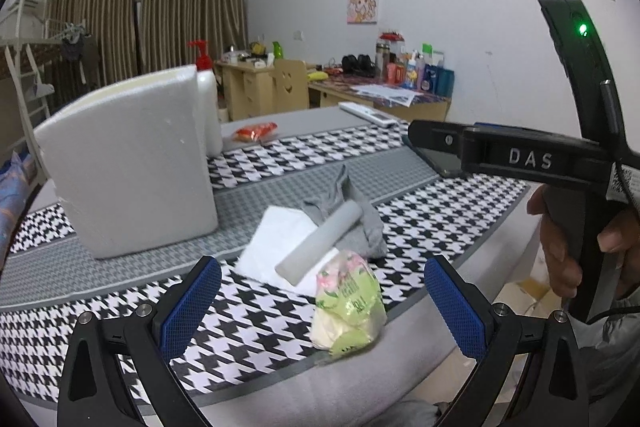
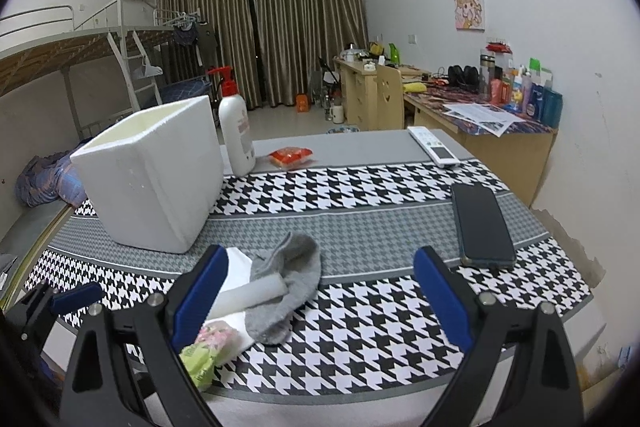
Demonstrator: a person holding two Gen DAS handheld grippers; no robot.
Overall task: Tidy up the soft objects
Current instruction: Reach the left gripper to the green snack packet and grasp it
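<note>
A grey sock (image 1: 352,223) (image 2: 288,279), a grey foam tube (image 1: 320,243) (image 2: 248,297), a white folded cloth (image 1: 276,247) (image 2: 236,263) and a green-pink tissue pack (image 1: 348,307) (image 2: 208,351) lie in a heap near the front edge of the houndstooth table (image 1: 420,223) (image 2: 360,187). A white foam box (image 1: 128,163) (image 2: 156,175) stands behind-left of them. My left gripper (image 1: 322,307) is open, above the pack. My right gripper (image 2: 316,307) is open, just right of the heap; in the left wrist view (image 1: 416,133) it shows side-on.
A white pump bottle (image 1: 208,103) (image 2: 236,131) stands right of the box. A red snack packet (image 1: 256,131) (image 2: 291,157), a remote (image 1: 368,113) (image 2: 434,147) and a black phone (image 2: 482,223) lie on the table. Cluttered desks (image 2: 460,115) stand behind.
</note>
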